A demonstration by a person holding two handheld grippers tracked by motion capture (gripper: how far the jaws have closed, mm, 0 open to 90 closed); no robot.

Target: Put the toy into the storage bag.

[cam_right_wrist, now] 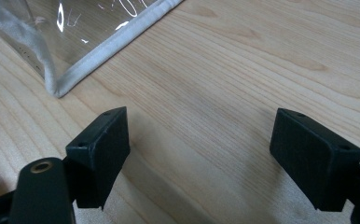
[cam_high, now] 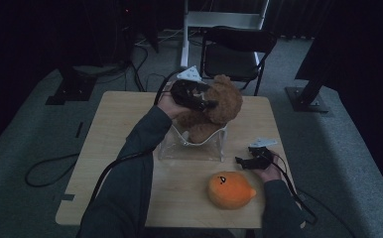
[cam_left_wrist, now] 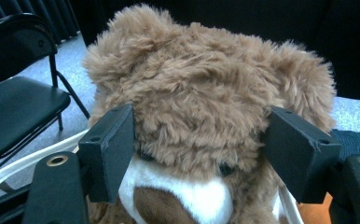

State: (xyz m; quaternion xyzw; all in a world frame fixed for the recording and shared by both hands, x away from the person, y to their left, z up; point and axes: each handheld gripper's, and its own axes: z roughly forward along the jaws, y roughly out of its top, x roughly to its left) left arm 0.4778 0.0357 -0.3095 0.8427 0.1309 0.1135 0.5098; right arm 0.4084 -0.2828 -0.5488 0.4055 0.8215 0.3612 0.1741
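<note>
Left gripper view: left tool [cam_left_wrist: 199,154] clamps teddy bear [cam_left_wrist: 206,102] head; right tool [cam_right_wrist: 215,158] wide apart over table [cam_right_wrist: 243,70].

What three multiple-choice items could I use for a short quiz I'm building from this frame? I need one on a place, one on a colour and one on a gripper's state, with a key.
1. Where is the brown teddy bear?
A. flat on the floor
B. at the open top of the clear bag
C. on the black chair

2. What colour is the round plush toy near the table's front edge?
A. orange
B. green
C. white

3. How is the right gripper set?
A. shut on the bag
B. shut on the plush toy
C. open over bare wood

Key: 1 B, the high view shows the bear sitting in the bag's mouth, with the left gripper clamping its head. 2 A, its body is orange. 3 C, the right gripper view shows its jaws wide apart with nothing between.
</note>
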